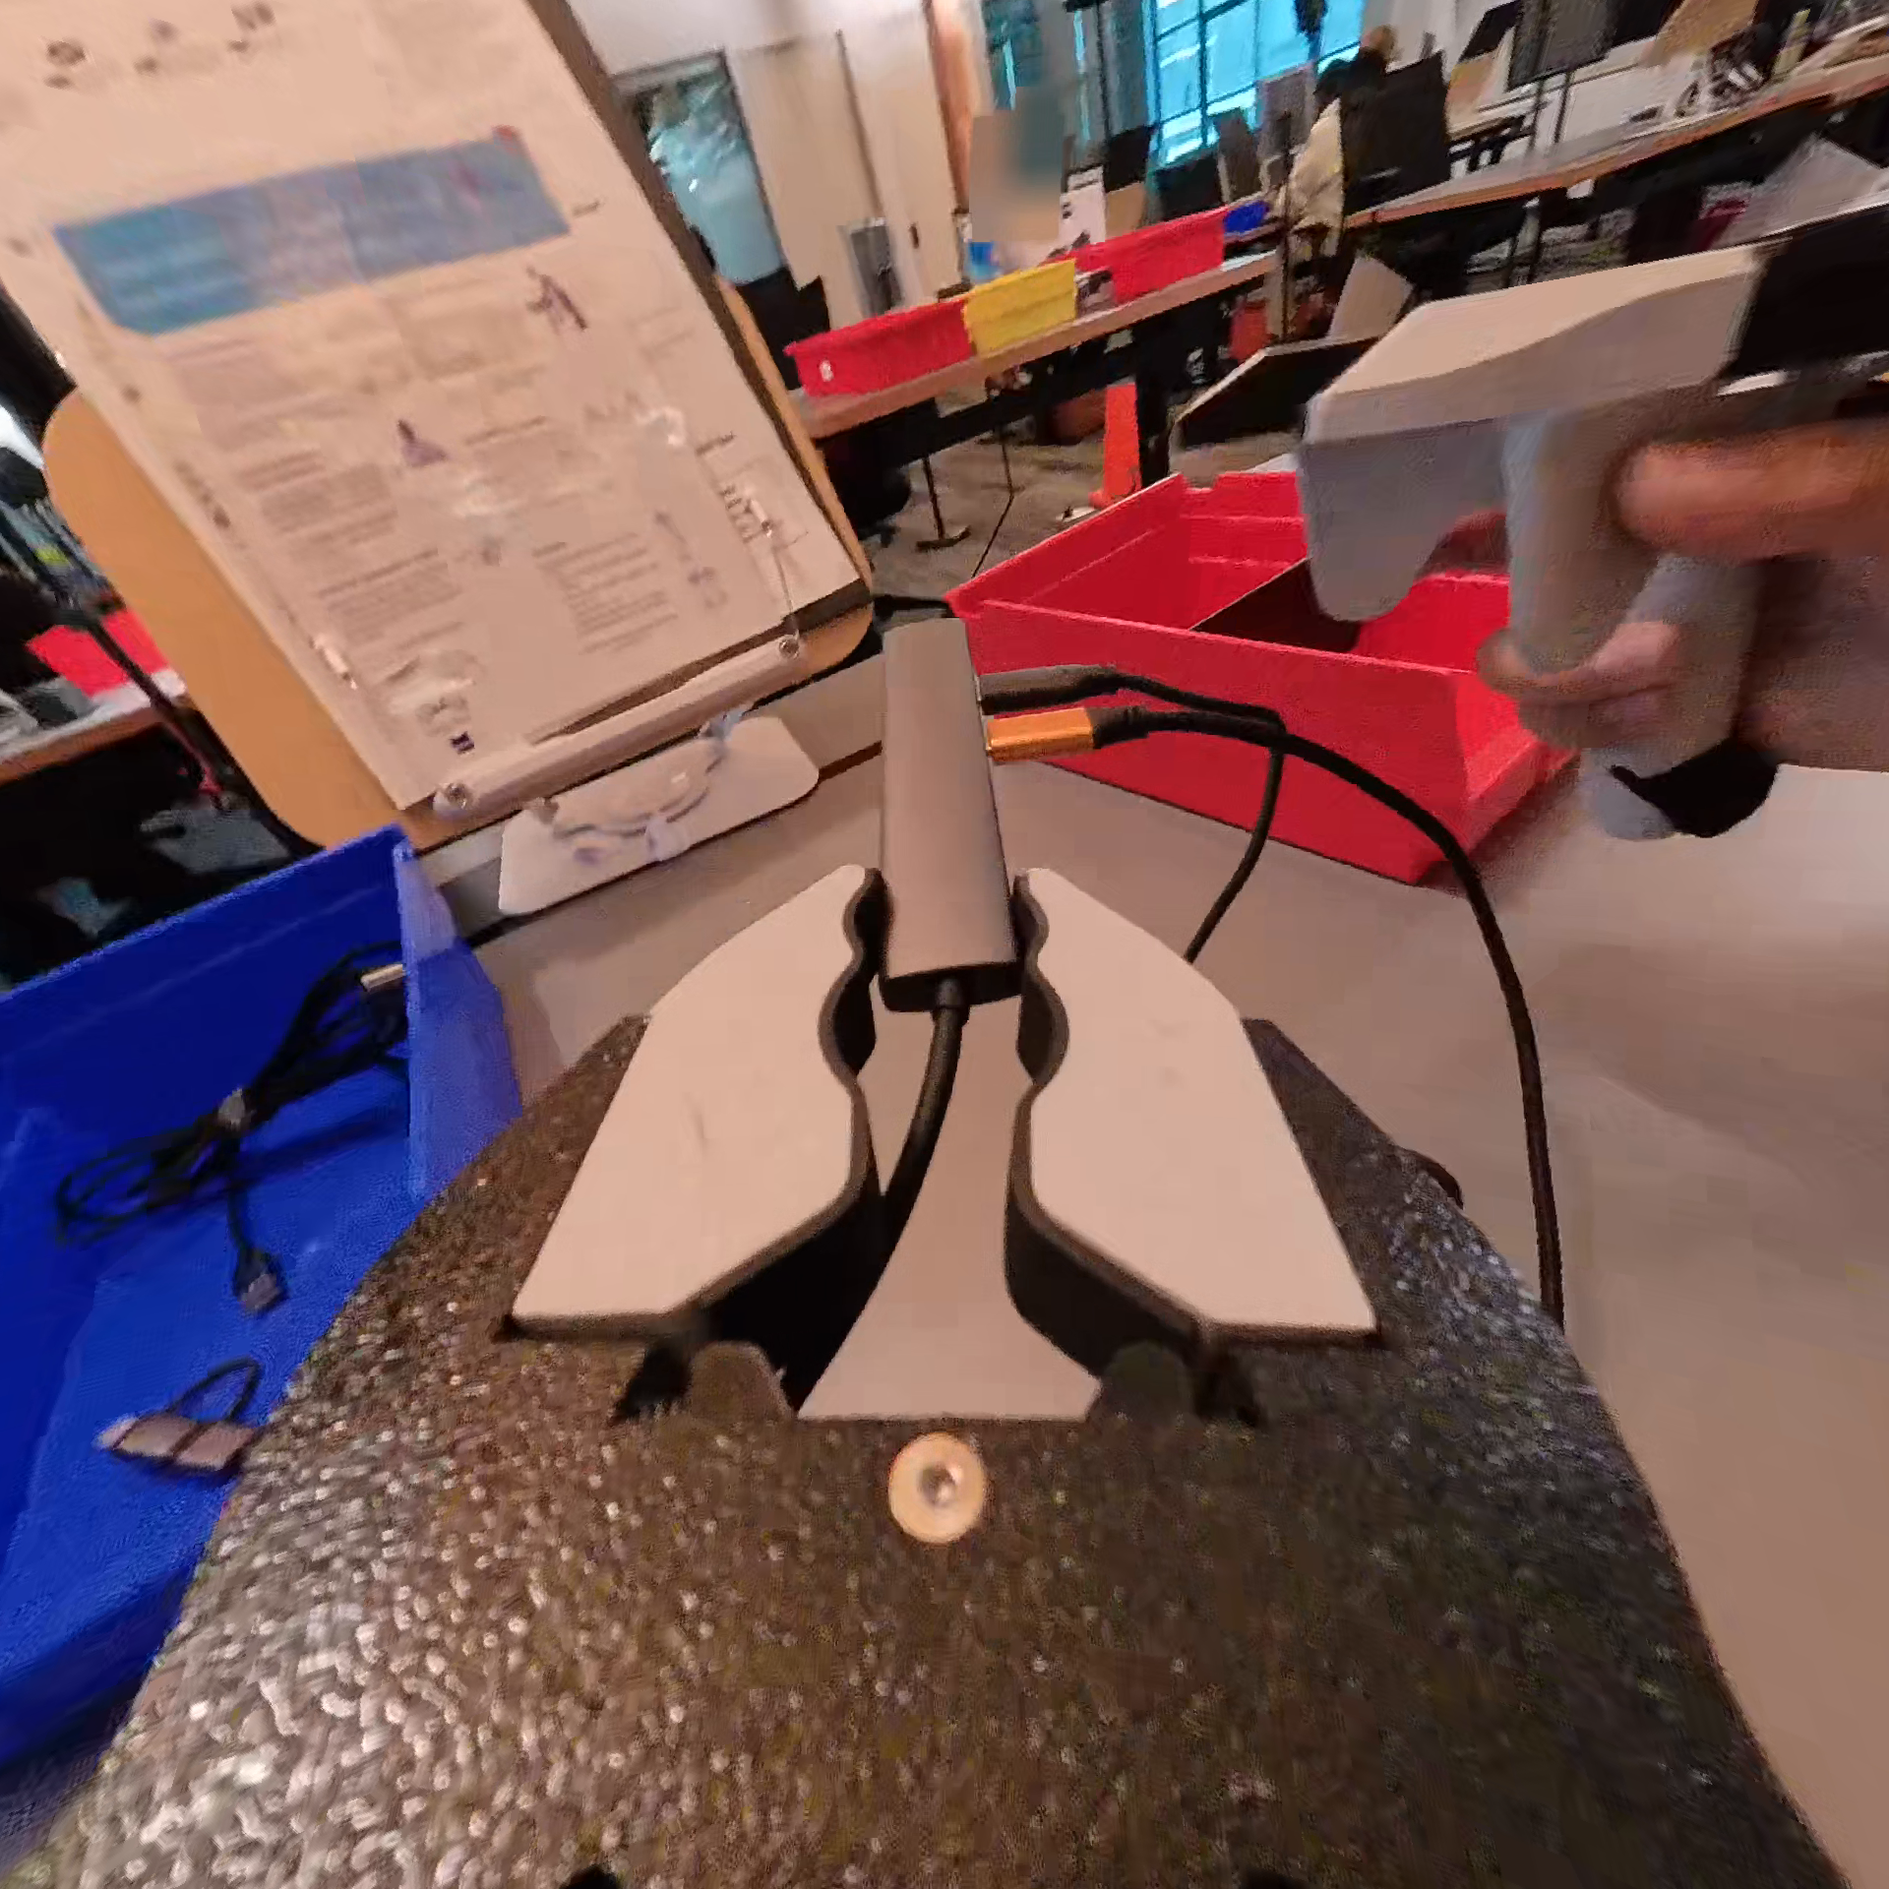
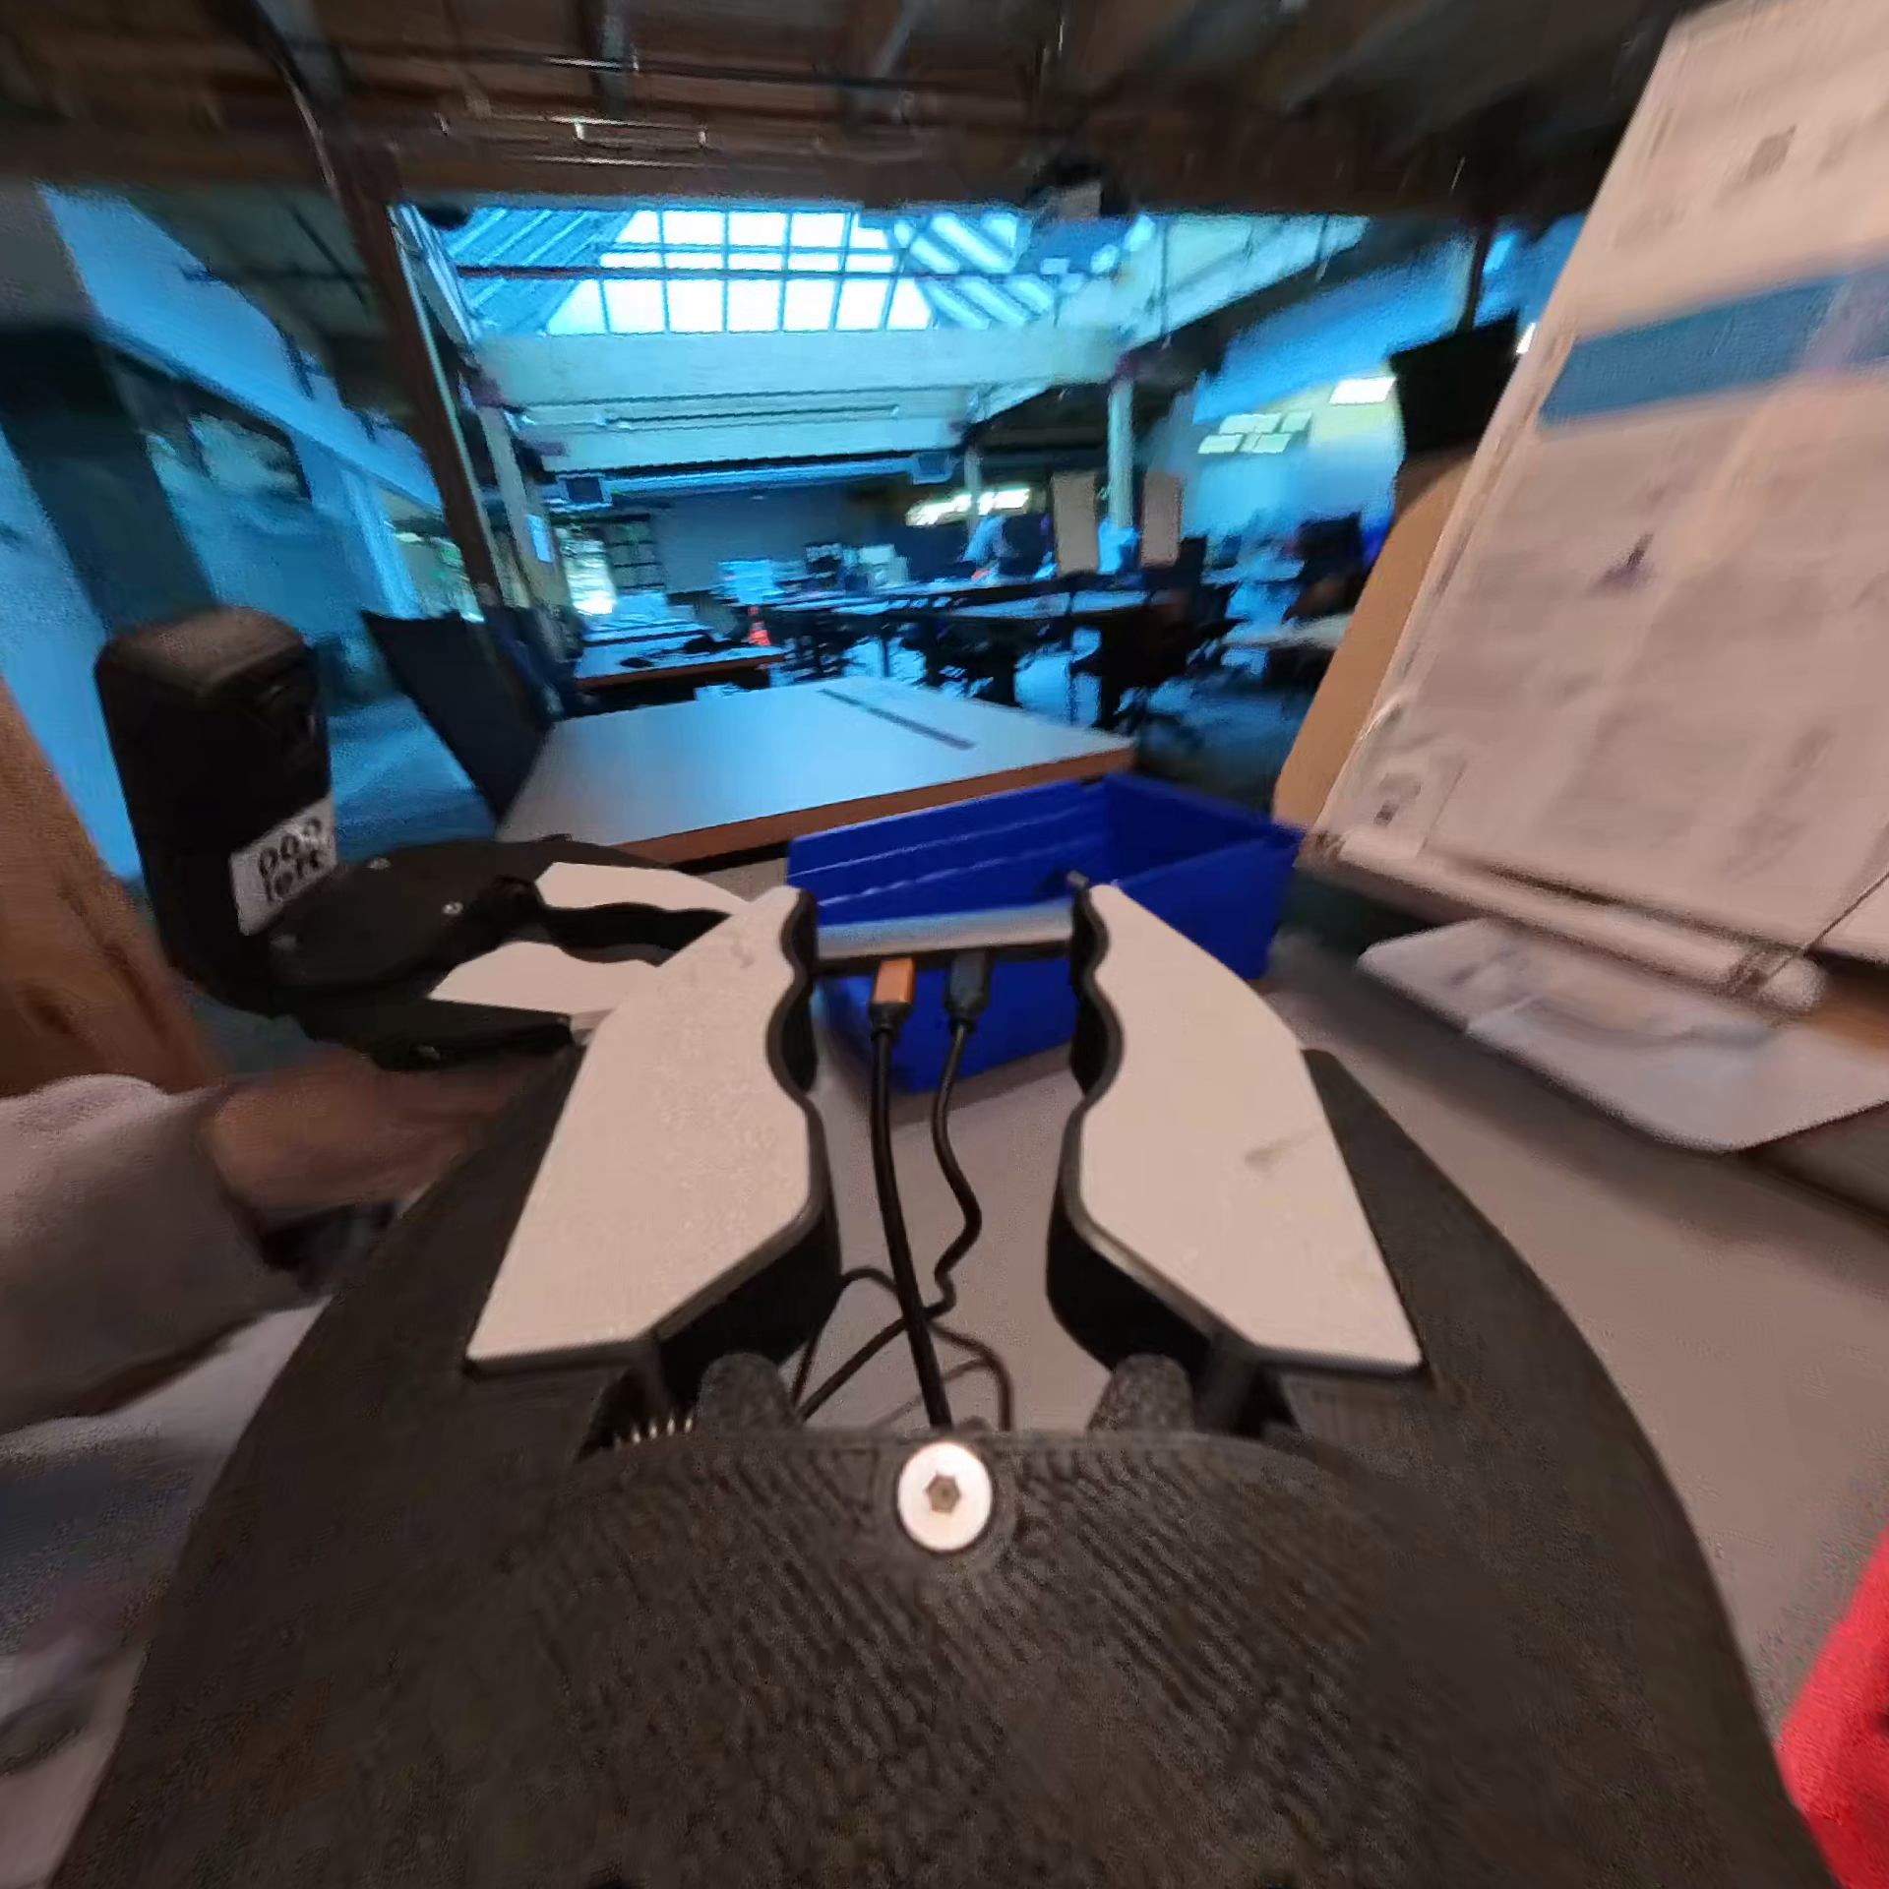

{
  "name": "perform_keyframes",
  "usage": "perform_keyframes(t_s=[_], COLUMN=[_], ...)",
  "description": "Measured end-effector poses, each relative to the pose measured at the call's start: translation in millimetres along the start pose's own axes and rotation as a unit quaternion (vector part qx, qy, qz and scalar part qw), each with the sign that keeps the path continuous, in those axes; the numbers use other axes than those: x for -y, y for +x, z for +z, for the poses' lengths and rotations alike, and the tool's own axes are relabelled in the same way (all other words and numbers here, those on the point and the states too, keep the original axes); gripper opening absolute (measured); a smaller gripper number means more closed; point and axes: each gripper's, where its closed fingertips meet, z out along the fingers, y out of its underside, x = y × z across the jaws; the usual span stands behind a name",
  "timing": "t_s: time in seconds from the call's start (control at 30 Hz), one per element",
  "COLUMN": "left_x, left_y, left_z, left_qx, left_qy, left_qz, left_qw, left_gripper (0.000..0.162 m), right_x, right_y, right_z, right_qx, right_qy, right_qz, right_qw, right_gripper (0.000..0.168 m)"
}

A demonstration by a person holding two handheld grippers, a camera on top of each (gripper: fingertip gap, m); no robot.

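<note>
Left claw [image 1: 946,920] grips a grey hub [image 1: 935,808]; two cables [image 1: 1063,716] plug into its right side; right claw [image 2: 946,925] open around it

Printed poster [image 1: 409,409] blurred, white sticker [image 2: 284,862] handwritten, neither legible

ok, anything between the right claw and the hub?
Only the two leads plugged into the hub: the orange plug and black plug, whose cables run back between the fingers of the open right claw. Nothing else visible.
</note>
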Motion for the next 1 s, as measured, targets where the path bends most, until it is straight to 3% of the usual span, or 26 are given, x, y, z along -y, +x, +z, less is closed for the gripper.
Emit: perform_keyframes(t_s=[0.13, 0.37, 0.43, 0.83, 1.0], left_x=[-0.7, -7.4, -11.0, -30.3, -36.2], left_y=[-7.2, -8.6, -9.6, -24.5, -25.3], left_z=[-3.4, -14.4, -17.7, -34.1, -38.3], left_qx=[0.025, 0.069, 0.073, 0.048, 0.019], left_qy=[-0.003, 0.015, 0.020, 0.061, 0.080], left_qz=[-0.029, 0.021, 0.021, -0.052, -0.057], left_qw=[0.999, 0.997, 0.997, 0.996, 0.995], left_gripper=[0.023, 0.023, 0.024, 0.023, 0.023], right_x=[-11.1, -61.1, -65.3, -87.5, -92.3], right_y=[-25.9, -29.9, -29.1, -43.7, -49.1], right_z=[16.2, 45.9, 49.7, 68.0, 67.5], right_qx=[0.029, 0.005, -0.005, -0.002, -0.016], right_qy=[-0.019, -0.102, -0.099, -0.056, -0.047], right_qz=[-0.071, -0.088, -0.079, 0.017, 0.005], right_qw=[0.997, 0.991, 0.992, 0.998, 0.999], right_gripper=[0.025, 0.022, 0.011, 0.010, 0.009])
